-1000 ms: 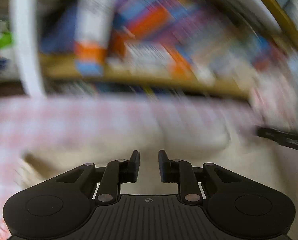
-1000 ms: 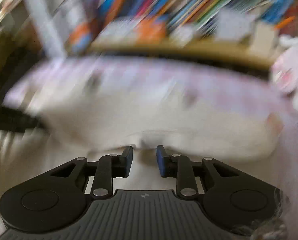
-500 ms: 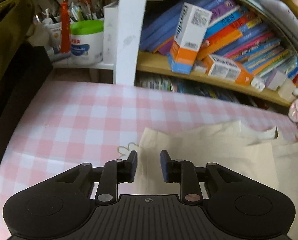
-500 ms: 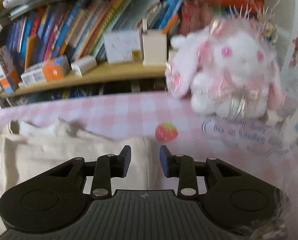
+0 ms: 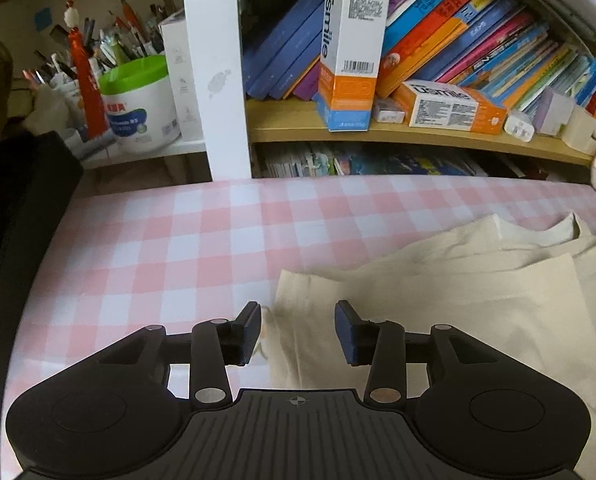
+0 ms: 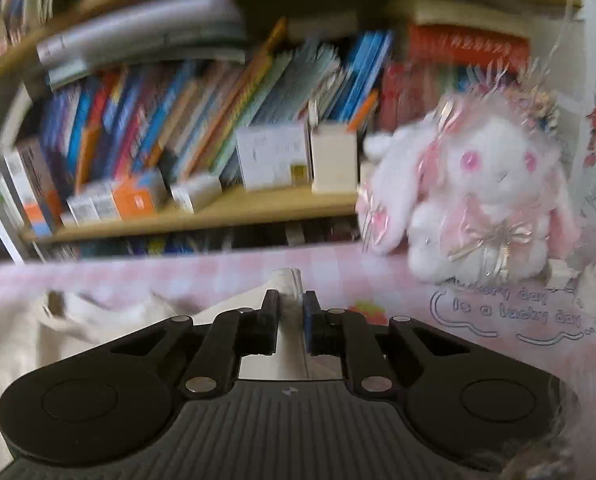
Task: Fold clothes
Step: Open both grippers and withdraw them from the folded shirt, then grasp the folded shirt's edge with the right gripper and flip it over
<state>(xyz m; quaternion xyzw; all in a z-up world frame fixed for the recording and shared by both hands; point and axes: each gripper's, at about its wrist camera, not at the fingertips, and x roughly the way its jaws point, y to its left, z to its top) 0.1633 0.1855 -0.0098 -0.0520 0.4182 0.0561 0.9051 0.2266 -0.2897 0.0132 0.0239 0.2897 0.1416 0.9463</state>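
- Change vs. half a second ago, left wrist view: the left gripper (image 5: 298,330) now has its fingers spread clearly wider; before, only a narrow slot separated them. Same bookshelf and table ahead, view sharp.
- Change vs. half a second ago, right wrist view: the right gripper (image 6: 289,322) was slightly apart over bare cloth edge; now its fingers are drawn close with cloth pinched between them. View is motion-blurred.
- Left fingers: wide apart, holding nothing. The left fingertip (image 5: 249,330) sits over the checked tablecloth (image 5: 186,248) just outside the cloth's corner; the right fingertip lies over the cloth itself. Contact with the fabric cannot be judged.
- Right fingers: clamped on a raised fold of the beige garment (image 6: 286,280), which stands up as a narrow ridge between and just ahead of the tips.
- Garment, left view: beige garment (image 5: 438,300) lies on the table ahead and to the right of the fingers, in flat overlapping layers, with a rumpled edge at the far right side.
- Garment, right view: the rest spreads left of the fingers, creased and loosely gathered.
- Surroundings: plush rabbit (image 6: 482,200) ahead-right of the right fingers; strawberry print (image 6: 368,307) on the tablecloth just right of the tips; bookshelf (image 5: 398,136) beyond the table.
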